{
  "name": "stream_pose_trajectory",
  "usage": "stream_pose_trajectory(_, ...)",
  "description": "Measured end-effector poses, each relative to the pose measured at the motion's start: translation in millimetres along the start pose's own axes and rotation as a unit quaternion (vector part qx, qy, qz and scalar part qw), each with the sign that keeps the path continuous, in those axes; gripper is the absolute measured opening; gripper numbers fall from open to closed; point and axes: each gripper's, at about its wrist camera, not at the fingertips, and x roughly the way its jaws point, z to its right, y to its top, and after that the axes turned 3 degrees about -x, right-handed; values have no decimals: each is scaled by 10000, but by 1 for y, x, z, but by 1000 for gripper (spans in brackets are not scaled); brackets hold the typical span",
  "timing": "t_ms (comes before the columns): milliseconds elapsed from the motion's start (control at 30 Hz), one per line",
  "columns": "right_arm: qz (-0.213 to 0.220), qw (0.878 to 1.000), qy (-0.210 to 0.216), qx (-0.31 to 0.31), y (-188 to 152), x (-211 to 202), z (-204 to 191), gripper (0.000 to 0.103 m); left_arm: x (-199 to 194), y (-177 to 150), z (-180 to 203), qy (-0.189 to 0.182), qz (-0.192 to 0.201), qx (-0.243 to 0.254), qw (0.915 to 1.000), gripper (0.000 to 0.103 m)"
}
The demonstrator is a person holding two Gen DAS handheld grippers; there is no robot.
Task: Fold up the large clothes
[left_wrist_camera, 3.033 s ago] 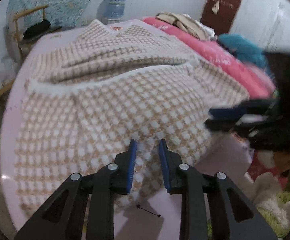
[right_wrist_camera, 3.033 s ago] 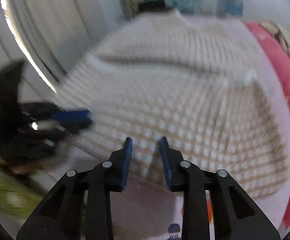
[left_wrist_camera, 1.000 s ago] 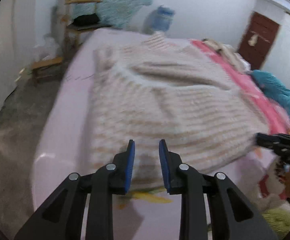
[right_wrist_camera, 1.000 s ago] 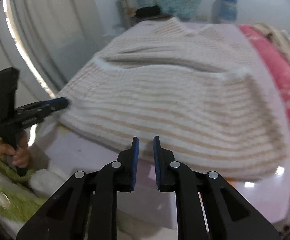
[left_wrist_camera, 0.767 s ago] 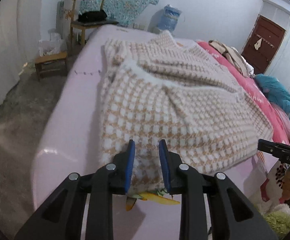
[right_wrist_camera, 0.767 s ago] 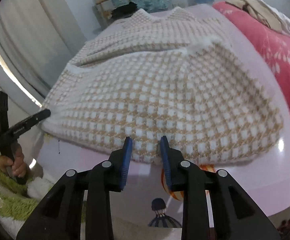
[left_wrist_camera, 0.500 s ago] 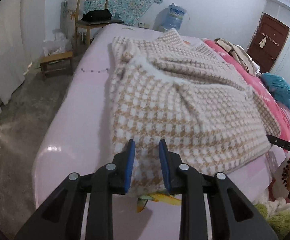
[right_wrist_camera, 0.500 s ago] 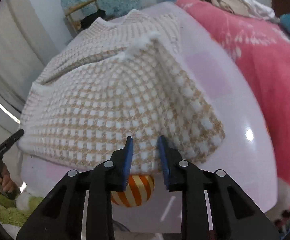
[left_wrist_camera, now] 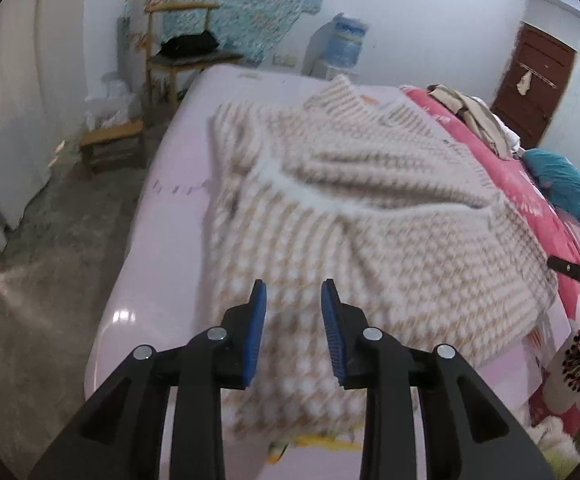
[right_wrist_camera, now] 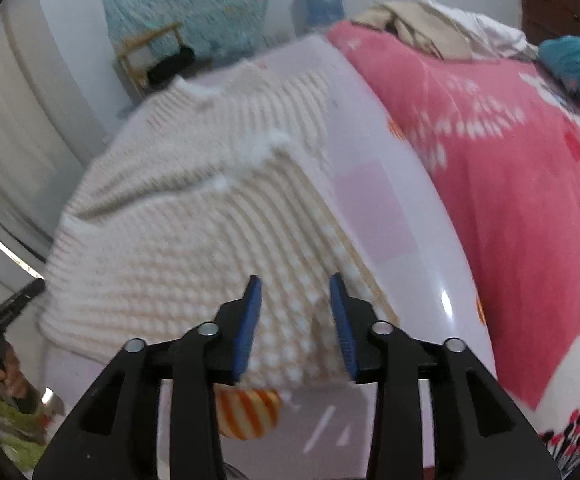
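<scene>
checked sweater (left_wrist_camera: 370, 220) hem lies between both grippers' parted fingers (right_wrist_camera: 250, 320).

Pale pink bed (left_wrist_camera: 162, 216) — checked sweater (left_wrist_camera: 370, 240) spread flat.

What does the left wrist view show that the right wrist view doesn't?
Left wrist only: the wooden stool on the floor, and the left gripper over the garment's near corner. Right wrist only: the striped ball print below the hem, and the right gripper. Both: the checked sweater on the lilac bed, pink blanket, water jug.
</scene>
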Motion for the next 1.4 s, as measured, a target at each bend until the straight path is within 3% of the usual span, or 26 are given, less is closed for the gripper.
stream_pose_trajectory(67, -41, 10000, 23, -21, 7, 13, 0, 43, 14, 7, 5, 79, -109, 53, 9999, 32)
stream_pose_trajectory(167, -483, 9987, -124, 56, 11, 50, 2, 48, 46, 11, -2, 289, -489, -192, 9982, 34)
stream_pose_trajectory(267, -555, 9980, -199, -219, 17, 46, -7, 54, 38, 17, -1, 273, -502, -239, 9981, 34)
stream_pose_trajectory(467, -511, 9984, 209, -154, 55, 23, -11, 71, 9, 46, 2, 328, -285, -67, 9990, 59)
stream_pose_trajectory(533, -449, 9983, 351, -152, 72, 21, -15, 78, 4, 68, 5, 375, -140, 58, 9992, 71)
stream_pose_trajectory(633, -358, 9983, 372, -259, 102, 27, -25, 81, 8, 103, 12, 378, 3, 194, 9991, 79)
stream_pose_trajectory(867, -500, 9950, 774, -384, 171, 62, -39, 85, 53, 163, 15, 156, -407, 64, 9990, 80)
stream_pose_trajectory(1133, -785, 9898, 853, -828, 227, 112, -56, 85, 118, 234, 33, -15, -797, 179, 9967, 81)
stream_pose_trajectory(1400, -1090, 9865, 844, -881, 281, 166, -62, 85, 188, 309, 57, -242, -704, 119, 9972, 81)
